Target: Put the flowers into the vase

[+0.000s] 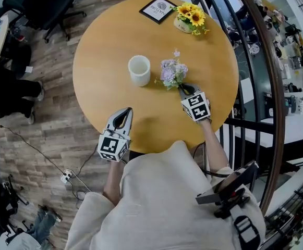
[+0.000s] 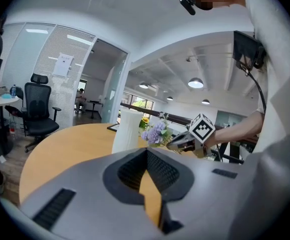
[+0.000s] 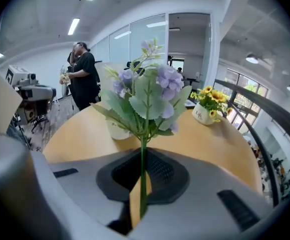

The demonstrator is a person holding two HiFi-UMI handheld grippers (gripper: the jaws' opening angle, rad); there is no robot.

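Right gripper view: my right tongs (image 3: 143, 174) are clamped on the stem of the flowers (image 3: 147, 91). The stem runs straight out along the jaws, blossoms tilted up and away, near the vase (image 1: 139, 70). My left tongs (image 1: 122, 117) are closed and empty over the table (image 1: 104, 46).

Purple flowers (image 1: 172, 73) with green leaves, stem pinched in the right gripper (image 1: 183, 89), hang just right of the upright white vase (image 1: 139, 70).
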